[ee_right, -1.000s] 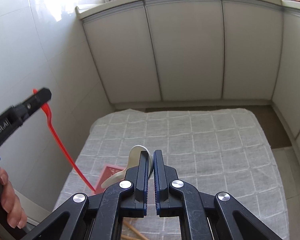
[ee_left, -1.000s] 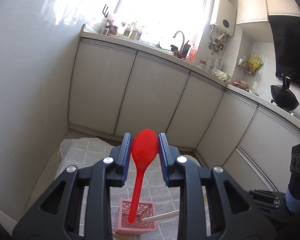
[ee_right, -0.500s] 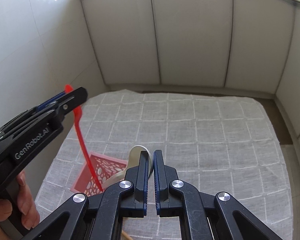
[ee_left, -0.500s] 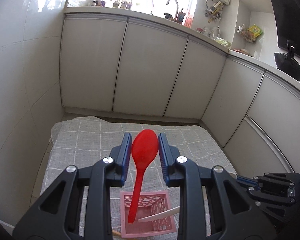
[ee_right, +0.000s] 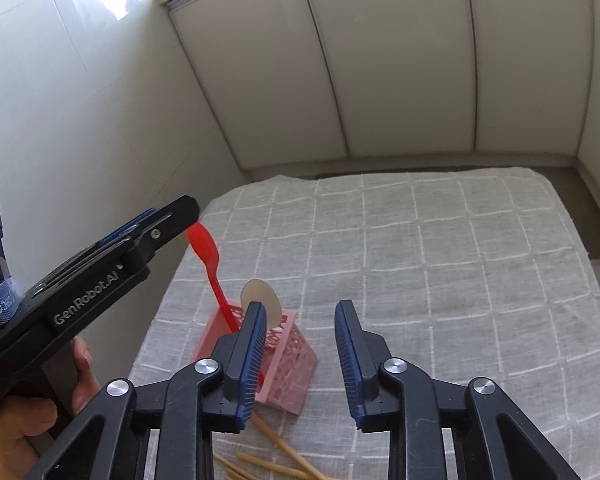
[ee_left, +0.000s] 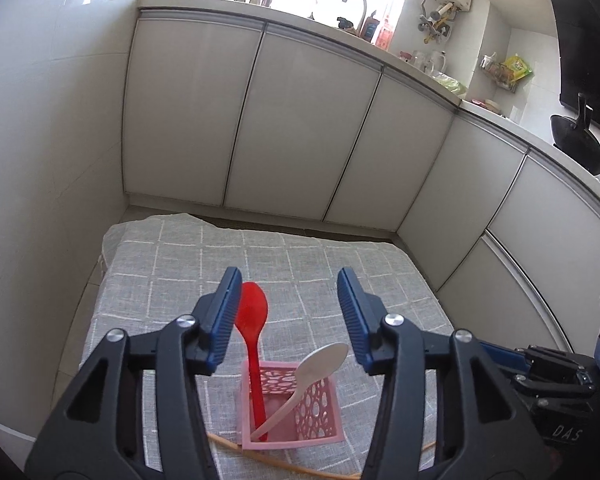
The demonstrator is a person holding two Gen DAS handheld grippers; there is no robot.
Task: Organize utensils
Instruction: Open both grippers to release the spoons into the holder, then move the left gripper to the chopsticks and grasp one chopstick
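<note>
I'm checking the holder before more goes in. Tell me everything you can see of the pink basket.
The pink basket is a small, square, open-topped holder that looks like plastic, its walls pierced with oval cut-outs. It stands on the grey checked cloth, appearing tilted in the fisheye views. A red spoon and a white spoon stand in it handle-down, bowls up, leaning on its rim. Wooden chopsticks lie beside its near edge.

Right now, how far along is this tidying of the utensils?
Two look done: the red spoon and white spoon stand handles-down in the pink basket. Both the left gripper and right gripper are opening, gripping nothing. Left: the wooden chopsticks lying on the checked cloth.
</note>
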